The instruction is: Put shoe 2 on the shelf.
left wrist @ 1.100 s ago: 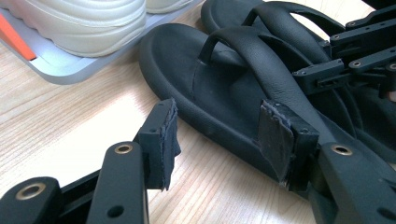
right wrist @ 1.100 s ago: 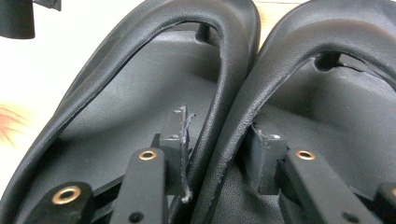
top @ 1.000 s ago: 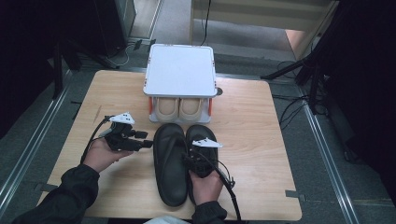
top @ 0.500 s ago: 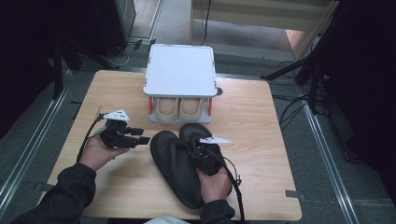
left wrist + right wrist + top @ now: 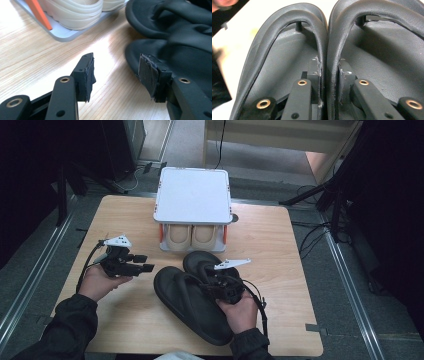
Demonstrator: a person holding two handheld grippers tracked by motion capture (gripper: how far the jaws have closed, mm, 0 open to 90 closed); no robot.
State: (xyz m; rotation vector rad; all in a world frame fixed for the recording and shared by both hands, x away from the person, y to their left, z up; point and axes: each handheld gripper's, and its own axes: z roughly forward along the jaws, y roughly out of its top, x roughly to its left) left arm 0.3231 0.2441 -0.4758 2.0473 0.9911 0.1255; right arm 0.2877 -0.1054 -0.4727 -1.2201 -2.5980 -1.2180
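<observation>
At the near edge of the bench (image 5: 280, 240) we see our two hands coming in, each carrying a tool. The right tool (image 5: 222, 282) pinches the straps of a pair of black sandals (image 5: 192, 302); in the right gripper view its jaws have just been closing, and they now press together the two inner straps (image 5: 327, 50), one from each sandal, with both soles standing up side by side at either hand. From above, the sandals are tipped and angled toward the left, the near one lying long across the wood and the far one partly lifted behind it, just in front of the rack. To the left, our left tool (image 5: 127, 265) hovers near the sandals but apart from them, its jaws spread with nothing between them; the left gripper view shows bare wood in the gap and the toe of a black sandal (image 5: 175, 50) just beyond the right pad (image 5: 150, 75). Farther back stands a small grey rack (image 5: 192, 195) with orange posts, its flat top bare, and a pair of beige shoes (image 5: 192, 236) tucked on its lower level, toes facing us.
</observation>
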